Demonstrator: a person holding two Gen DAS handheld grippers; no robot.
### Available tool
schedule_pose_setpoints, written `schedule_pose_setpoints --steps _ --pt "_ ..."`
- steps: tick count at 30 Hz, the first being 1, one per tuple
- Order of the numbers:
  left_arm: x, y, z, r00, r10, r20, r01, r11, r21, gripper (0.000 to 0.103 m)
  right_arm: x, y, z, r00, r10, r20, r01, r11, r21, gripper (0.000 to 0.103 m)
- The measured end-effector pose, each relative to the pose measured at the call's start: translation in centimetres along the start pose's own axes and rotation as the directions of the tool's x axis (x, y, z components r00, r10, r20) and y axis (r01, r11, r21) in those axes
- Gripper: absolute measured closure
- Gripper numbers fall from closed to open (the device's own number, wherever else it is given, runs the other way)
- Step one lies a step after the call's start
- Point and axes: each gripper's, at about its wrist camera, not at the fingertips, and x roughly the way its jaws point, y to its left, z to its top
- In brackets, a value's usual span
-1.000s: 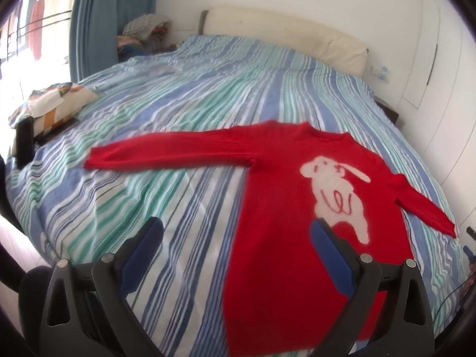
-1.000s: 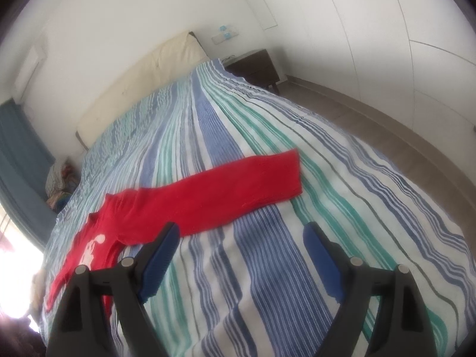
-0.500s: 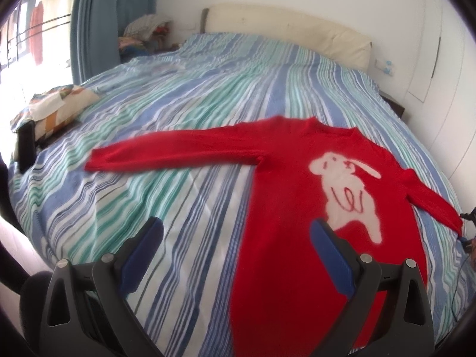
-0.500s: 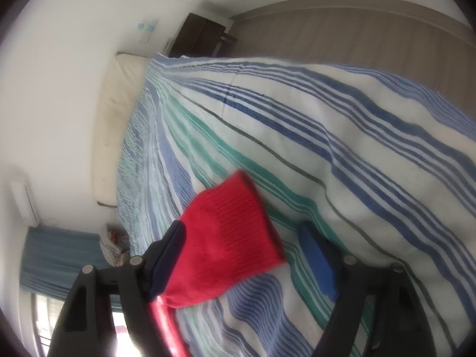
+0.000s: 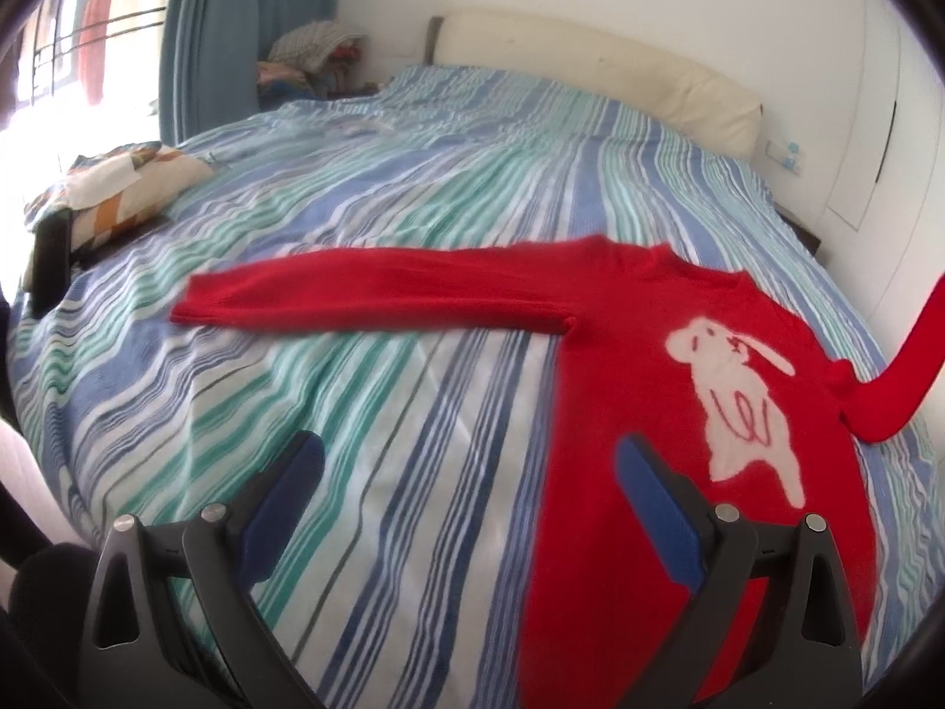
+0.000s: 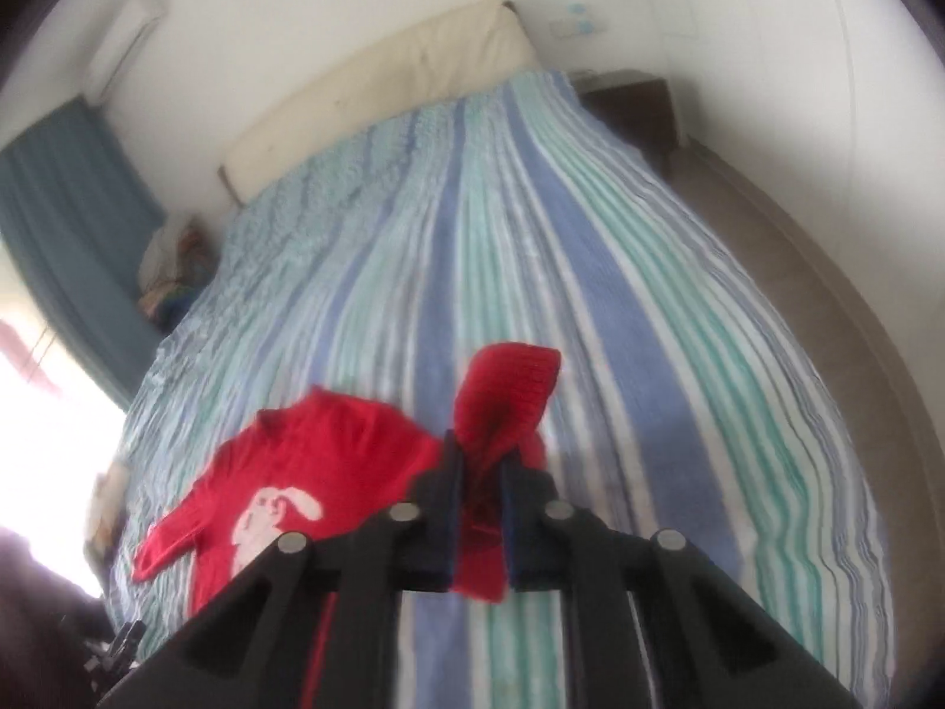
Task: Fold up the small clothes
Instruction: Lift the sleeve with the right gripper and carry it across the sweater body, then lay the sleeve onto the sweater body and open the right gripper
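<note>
A small red sweater (image 5: 638, 390) with a white rabbit print lies front up on the striped bed (image 5: 384, 189). Its left sleeve (image 5: 366, 295) stretches flat to the left. Its right sleeve (image 5: 909, 378) is lifted off the bed at the right edge. My left gripper (image 5: 469, 461) is open and empty, hovering above the sweater's lower left edge. My right gripper (image 6: 481, 461) is shut on the right sleeve cuff (image 6: 508, 390) and holds it above the bed; the sweater body (image 6: 283, 472) lies to its lower left.
A cream headboard (image 5: 590, 65) stands at the far end. A patterned pillow (image 5: 118, 189) and a dark object lie at the bed's left edge. Blue curtains (image 5: 236, 35), a clothes pile (image 5: 307, 53), a dark nightstand (image 6: 632, 106) and floor (image 6: 827, 295) surround the bed.
My right gripper has closed on the right sleeve cuff and lifted it off the bed. The left gripper has stayed open, drifting slightly toward the sweater.
</note>
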Motion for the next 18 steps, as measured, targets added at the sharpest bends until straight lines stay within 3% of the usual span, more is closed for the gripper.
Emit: schedule_pose_setpoints --steps 4,7,8,9,11,13,16,18 --pt "0.4 1.4 -0.3 1.000 -0.008 -0.013 0.007 0.999 -0.049 0.004 2.7 13.2 2.6 0.984 0.172 -0.048 -0.177 0.972 -0.157 0.092" --pt "0.5 2.2 -0.1 1.000 0.011 -0.004 -0.011 0.997 -0.073 0.004 6.9 21.2 1.4 0.968 0.223 -0.116 -0.246 0.934 -0.258 0.091" --pt "0.6 2.5 -0.1 1.000 0.017 -0.008 -0.018 0.996 -0.083 0.004 8.7 23.3 0.7 0.954 0.254 -0.156 -0.289 0.919 -0.270 0.087" --pt "0.8 2.9 0.0 1.000 0.018 -0.012 -0.020 0.995 -0.100 0.004 10.8 24.7 -0.5 0.932 0.291 -0.216 -0.341 0.906 -0.253 0.070" --pt "0.9 3.7 -0.1 1.000 0.015 -0.019 -0.017 0.990 -0.140 0.004 14.8 26.2 -2.4 0.874 0.361 -0.327 -0.434 0.882 -0.186 0.038" --pt "1.1 4.4 -0.2 1.000 0.005 -0.030 -0.010 0.984 -0.176 0.004 15.8 25.7 -4.3 0.838 0.418 -0.352 -0.488 0.862 -0.137 0.038" --pt "1.6 4.9 -0.3 0.999 -0.017 -0.049 0.006 0.977 -0.214 0.004 16.3 22.8 -5.5 0.826 0.433 -0.361 -0.486 0.871 -0.068 0.038" --pt "1.9 4.7 -0.2 0.998 -0.022 -0.054 0.009 0.976 -0.218 0.004 16.9 20.2 -6.2 0.840 0.380 -0.387 -0.429 0.902 -0.046 0.038"
